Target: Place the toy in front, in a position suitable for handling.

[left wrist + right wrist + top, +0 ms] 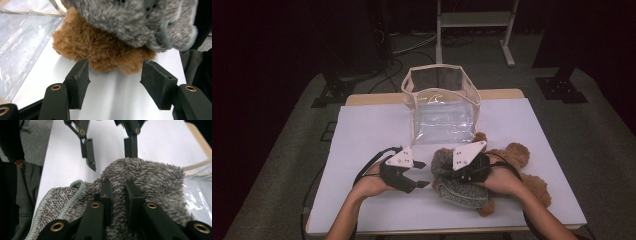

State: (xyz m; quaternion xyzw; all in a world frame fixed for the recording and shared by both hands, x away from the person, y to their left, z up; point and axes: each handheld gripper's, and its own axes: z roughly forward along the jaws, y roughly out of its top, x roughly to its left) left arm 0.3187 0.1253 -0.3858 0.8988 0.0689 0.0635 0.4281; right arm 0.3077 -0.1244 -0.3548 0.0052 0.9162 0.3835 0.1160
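A brown teddy bear [518,154] lies on the white table top [367,125] at the front right. A grey fuzzy cloth [462,193] with a pale hemmed edge covers part of it. My right gripper [451,172] is shut on a fold of this grey cloth [152,177], and the right gripper view has the pile bunched between the pads of the gripper [118,192]. My left gripper [424,174] stands open just left of the cloth, nothing between its pads. In the left gripper view its jaws [115,77] frame bare table, with the bear's fur [100,52] and grey cloth [130,20] just beyond.
A clear plastic bag [442,107] with beige trim stands open-topped behind the bear, at mid table. Its wall [22,42] lies close on the left in the left gripper view. Grey carpet and metal stand legs [509,45] surround the table.
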